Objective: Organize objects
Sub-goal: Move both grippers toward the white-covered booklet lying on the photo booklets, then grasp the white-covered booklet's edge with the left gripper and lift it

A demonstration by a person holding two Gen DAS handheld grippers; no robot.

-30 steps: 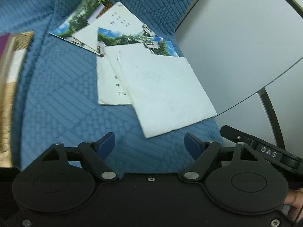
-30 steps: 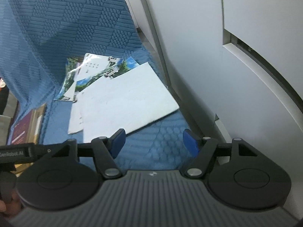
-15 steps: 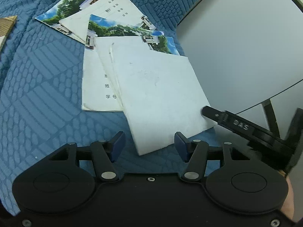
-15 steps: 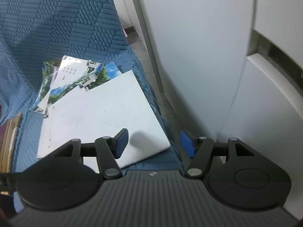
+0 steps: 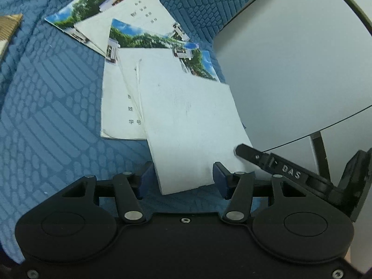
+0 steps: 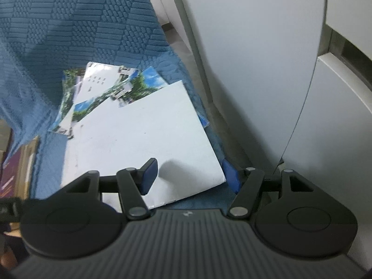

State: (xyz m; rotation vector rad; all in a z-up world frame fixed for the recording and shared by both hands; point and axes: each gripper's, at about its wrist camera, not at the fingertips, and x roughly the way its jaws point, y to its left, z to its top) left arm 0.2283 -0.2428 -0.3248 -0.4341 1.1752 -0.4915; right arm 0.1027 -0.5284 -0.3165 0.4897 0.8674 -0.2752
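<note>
Jaws of the left gripper (image 5: 183, 176), just narrowed, are set apart astride the white booklet's (image 5: 186, 121) near corner. Right gripper (image 6: 189, 174) jaws are spread over its other corner, on blue quilted fabric (image 5: 46, 107).

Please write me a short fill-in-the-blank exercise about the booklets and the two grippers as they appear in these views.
1. The booklets lie on a quilted cloth whose colour is ____.
2. The top booklet in the pile shows a plain cover whose colour is ____.
3. The near corner of the top booklet lies between the pads of the ____ gripper.
4. The right gripper has its jaws ____, with an edge of the top booklet between them.

Missing words: blue; white; left; open
</note>
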